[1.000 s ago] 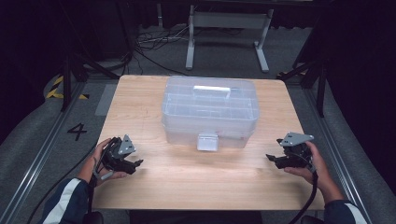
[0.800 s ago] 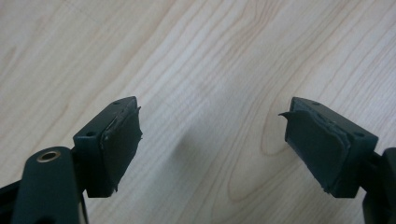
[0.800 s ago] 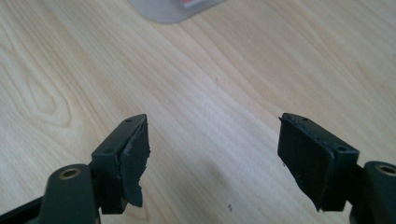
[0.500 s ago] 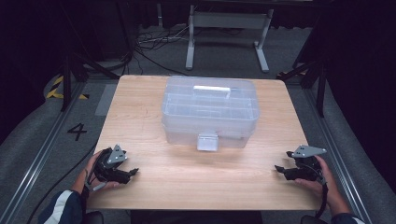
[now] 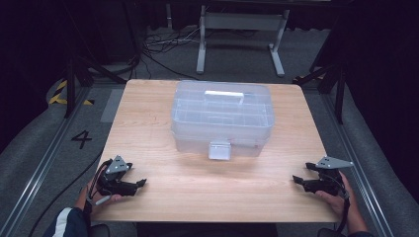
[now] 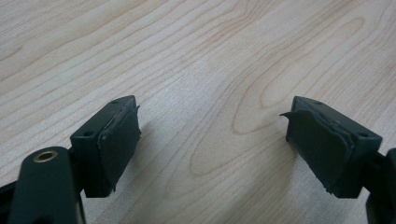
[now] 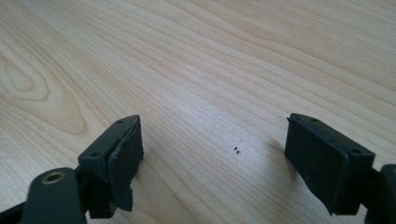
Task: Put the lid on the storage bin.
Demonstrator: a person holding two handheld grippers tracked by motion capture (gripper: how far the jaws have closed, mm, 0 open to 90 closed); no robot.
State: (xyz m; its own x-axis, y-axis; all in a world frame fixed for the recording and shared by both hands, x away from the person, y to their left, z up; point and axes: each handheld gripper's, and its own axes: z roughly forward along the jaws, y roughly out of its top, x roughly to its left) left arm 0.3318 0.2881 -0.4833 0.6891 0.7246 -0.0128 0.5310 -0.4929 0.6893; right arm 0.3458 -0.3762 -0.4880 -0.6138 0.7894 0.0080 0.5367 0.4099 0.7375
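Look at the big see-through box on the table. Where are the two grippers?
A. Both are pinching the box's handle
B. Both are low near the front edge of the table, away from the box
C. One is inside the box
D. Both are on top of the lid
B: the left gripper and right gripper sit by the table's near edge, apart from the clear box, with nothing between their fingers.
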